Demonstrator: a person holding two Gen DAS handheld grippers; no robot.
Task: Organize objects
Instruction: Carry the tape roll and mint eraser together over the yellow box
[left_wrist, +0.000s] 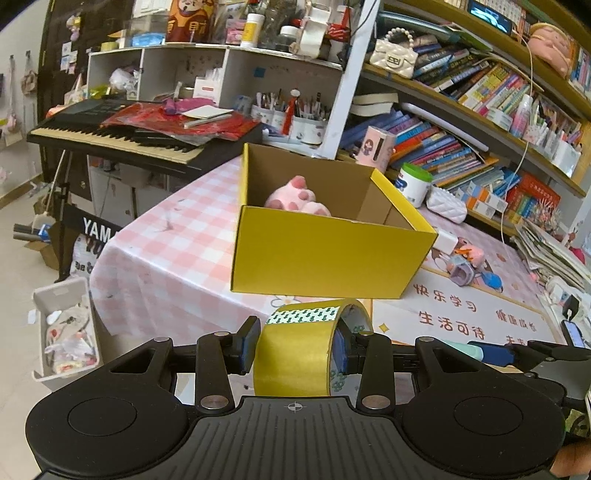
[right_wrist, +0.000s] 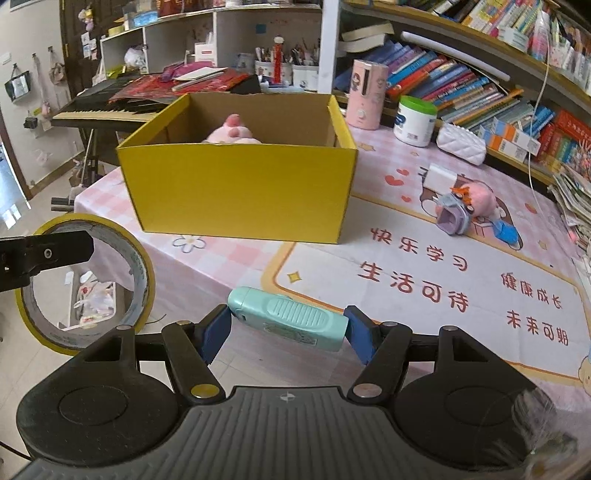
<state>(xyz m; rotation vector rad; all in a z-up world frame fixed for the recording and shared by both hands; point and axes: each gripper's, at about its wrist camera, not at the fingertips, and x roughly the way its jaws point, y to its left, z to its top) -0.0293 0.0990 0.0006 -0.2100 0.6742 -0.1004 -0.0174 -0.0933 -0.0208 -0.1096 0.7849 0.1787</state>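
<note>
My left gripper (left_wrist: 293, 345) is shut on a yellow tape roll (left_wrist: 295, 354), one finger through its core and one against its outer face; the same tape roll (right_wrist: 85, 284) shows at the left of the right wrist view. My right gripper (right_wrist: 288, 326) is shut on a mint-green handheld device (right_wrist: 291, 317), held crosswise by its ends. Ahead of both stands an open yellow cardboard box (left_wrist: 325, 258) (right_wrist: 240, 184) on the pink checked tablecloth, with a pink plush toy (left_wrist: 299, 197) (right_wrist: 232, 133) inside. Both held things hang short of the box's near wall.
On the table right of the box lie a purple-and-pink toy (right_wrist: 465, 210), a white charger (right_wrist: 437, 177), a white quilted pouch (right_wrist: 461, 144) and a white green-lidded tub (right_wrist: 413, 120). Bookshelves run behind. A keyboard (left_wrist: 110, 136) stands far left, a white bin (left_wrist: 66, 332) on the floor.
</note>
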